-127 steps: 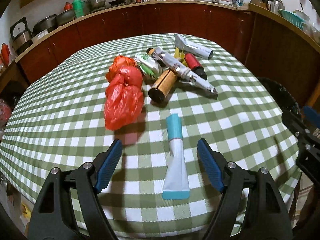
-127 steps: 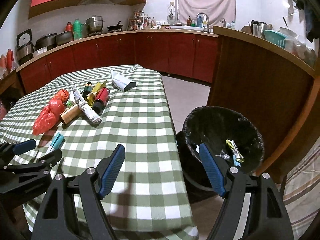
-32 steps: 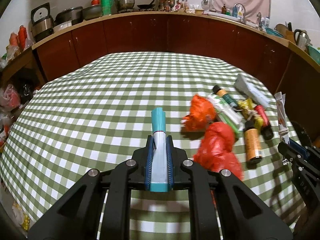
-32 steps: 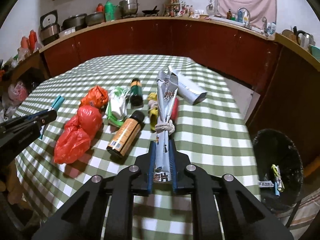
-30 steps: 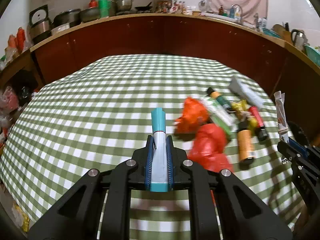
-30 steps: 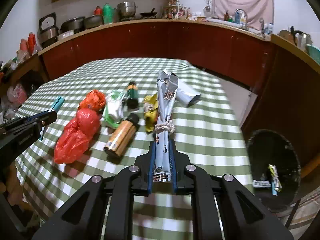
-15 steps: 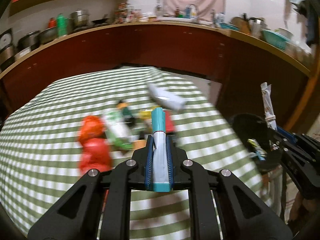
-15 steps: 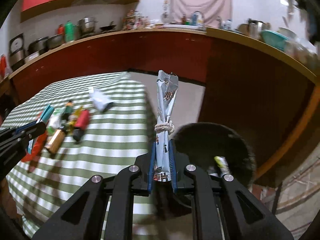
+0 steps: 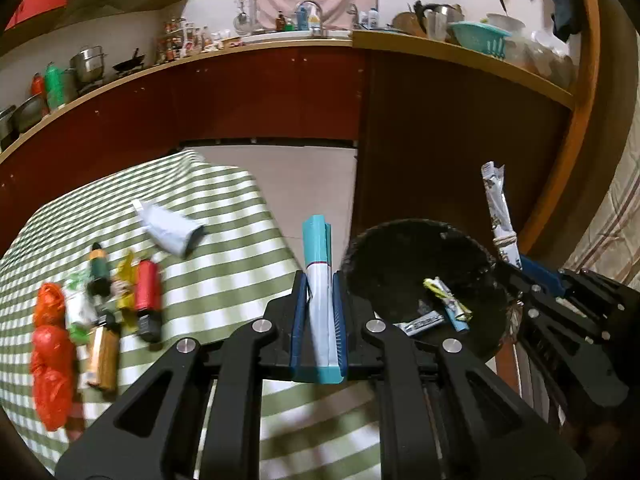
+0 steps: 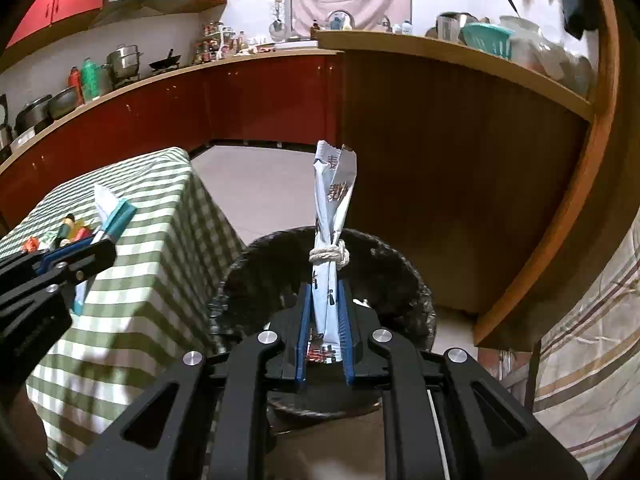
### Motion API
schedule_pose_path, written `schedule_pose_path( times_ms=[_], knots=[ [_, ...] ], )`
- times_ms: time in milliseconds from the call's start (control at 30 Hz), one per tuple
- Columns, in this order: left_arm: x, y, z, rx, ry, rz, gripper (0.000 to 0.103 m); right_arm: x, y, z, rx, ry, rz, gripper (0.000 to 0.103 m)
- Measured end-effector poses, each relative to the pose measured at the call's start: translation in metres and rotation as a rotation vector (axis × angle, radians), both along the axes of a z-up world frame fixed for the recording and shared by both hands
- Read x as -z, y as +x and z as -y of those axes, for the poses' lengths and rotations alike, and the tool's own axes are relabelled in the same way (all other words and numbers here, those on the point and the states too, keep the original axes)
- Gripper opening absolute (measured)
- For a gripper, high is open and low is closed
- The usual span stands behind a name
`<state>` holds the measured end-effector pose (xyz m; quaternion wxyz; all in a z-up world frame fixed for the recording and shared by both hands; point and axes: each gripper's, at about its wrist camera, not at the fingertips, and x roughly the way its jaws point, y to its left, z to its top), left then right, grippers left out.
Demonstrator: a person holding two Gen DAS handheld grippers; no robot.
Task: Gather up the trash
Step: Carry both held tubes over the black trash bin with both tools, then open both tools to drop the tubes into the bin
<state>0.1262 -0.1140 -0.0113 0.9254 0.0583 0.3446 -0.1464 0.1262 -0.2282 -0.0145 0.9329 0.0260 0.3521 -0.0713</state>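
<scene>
My left gripper is shut on a white tube with a teal cap, held over the table's right edge beside the black-lined trash bin. My right gripper is shut on a string-tied white wrapper bundle, which stands up directly over the bin. In the left wrist view the right gripper and its wrapper bundle sit at the bin's right rim. In the right wrist view the left gripper and its tube show at the left. Wrappers lie inside the bin.
On the green checked table remain red bags, a brown bottle, a red bottle, a dark bottle, green and yellow wrappers, and a white tube. Dark red cabinets and a wooden counter stand behind.
Both grippers have swung right with their loads, from over the table to the trash bin. The bin now lies under the right gripper and beside the left one.
</scene>
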Motion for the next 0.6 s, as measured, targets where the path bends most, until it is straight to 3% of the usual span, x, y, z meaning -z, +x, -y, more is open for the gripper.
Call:
schedule_pose_path(
  times_ms=[600],
  knots=[
    [0.027,0.038,0.085,0.042,0.058,-0.062,0.013,0.027,0.02,0.047,0.028,0.048,-0.027,0.014]
  ],
)
